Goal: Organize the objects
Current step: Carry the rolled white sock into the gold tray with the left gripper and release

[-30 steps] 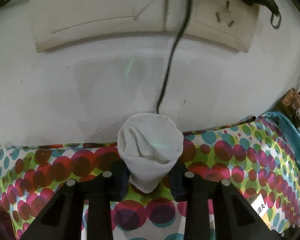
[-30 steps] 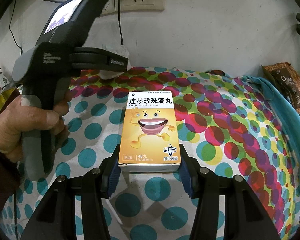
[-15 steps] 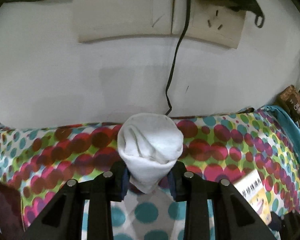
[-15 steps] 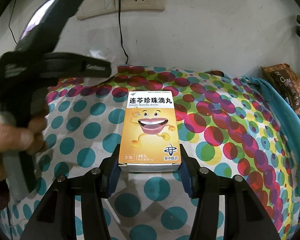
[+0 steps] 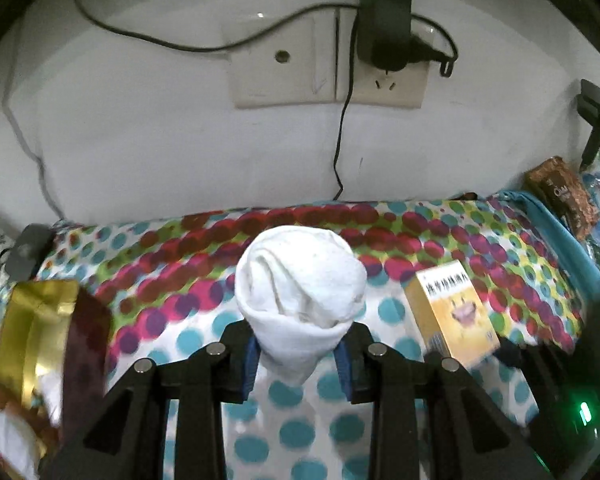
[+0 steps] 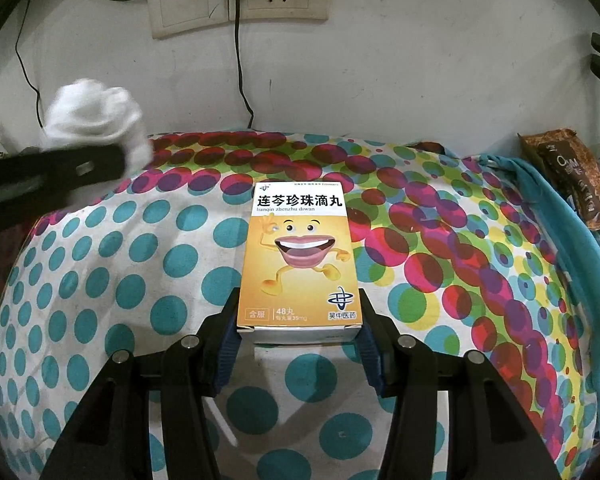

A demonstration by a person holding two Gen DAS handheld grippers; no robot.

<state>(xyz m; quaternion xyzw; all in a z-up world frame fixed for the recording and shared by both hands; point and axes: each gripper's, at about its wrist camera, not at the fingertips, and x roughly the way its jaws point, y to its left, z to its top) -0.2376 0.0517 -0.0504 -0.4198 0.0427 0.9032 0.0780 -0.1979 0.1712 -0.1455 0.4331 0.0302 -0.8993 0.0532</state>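
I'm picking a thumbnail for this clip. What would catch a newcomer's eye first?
The bright yellow medicine box with its grinning cartoon mouth, gripped in the right gripper over the polka-dot cloth. Next, the rolled white sock pinched in the left gripper, held up before the wall outlets.

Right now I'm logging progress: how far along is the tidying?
Nothing looks put away yet. In hand: the left gripper holds a rolled white sock and the right gripper clamps the yellow medicine box. Left: placing both, plus the gold tin.
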